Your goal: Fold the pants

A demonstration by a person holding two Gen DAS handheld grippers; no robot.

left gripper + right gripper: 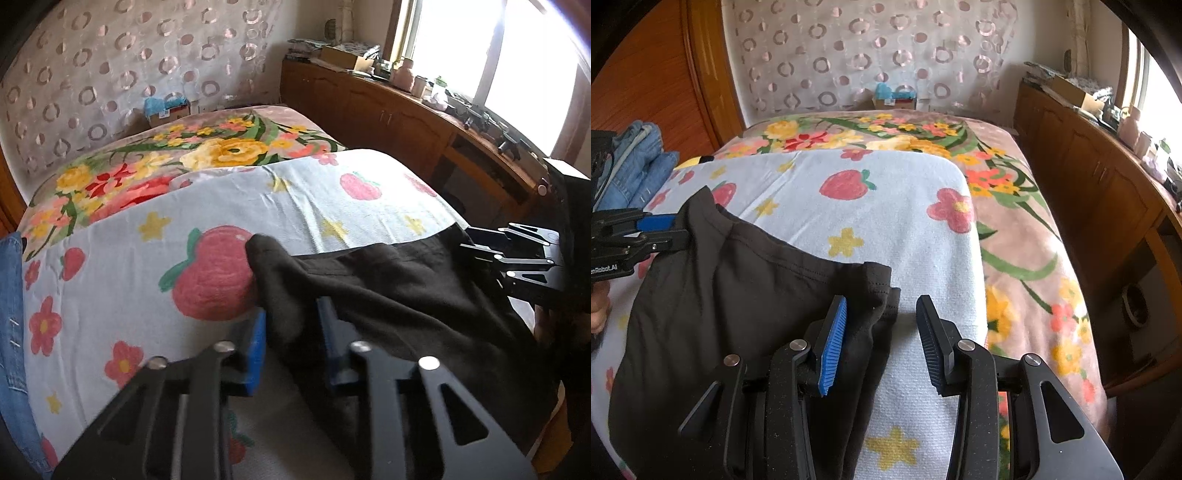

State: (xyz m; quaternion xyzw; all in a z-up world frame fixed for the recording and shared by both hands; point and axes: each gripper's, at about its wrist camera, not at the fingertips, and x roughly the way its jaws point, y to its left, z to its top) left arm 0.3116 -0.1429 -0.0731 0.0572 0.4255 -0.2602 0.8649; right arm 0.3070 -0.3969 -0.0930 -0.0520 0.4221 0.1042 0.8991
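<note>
Dark brown pants (738, 288) lie on a light blue strawberry-print sheet (886, 221) on the bed. In the left wrist view my left gripper (293, 332) has a bunched corner of the pants (369, 295) between its blue pads (256, 350), the fabric pulled up into a peak. In the right wrist view the left gripper (670, 227) pinches the pants' left corner. My right gripper (881, 332) is open, its jaws wide apart around the pants' right edge, touching nothing firmly. It also shows at the right of the left wrist view (476, 247).
A floral blanket (1015, 229) covers the bed beyond and to the right of the sheet. Folded blue jeans (639, 166) sit at the left. A wooden cabinet (1108, 177) with clutter runs along the right under a window. A curtained wall stands behind the bed.
</note>
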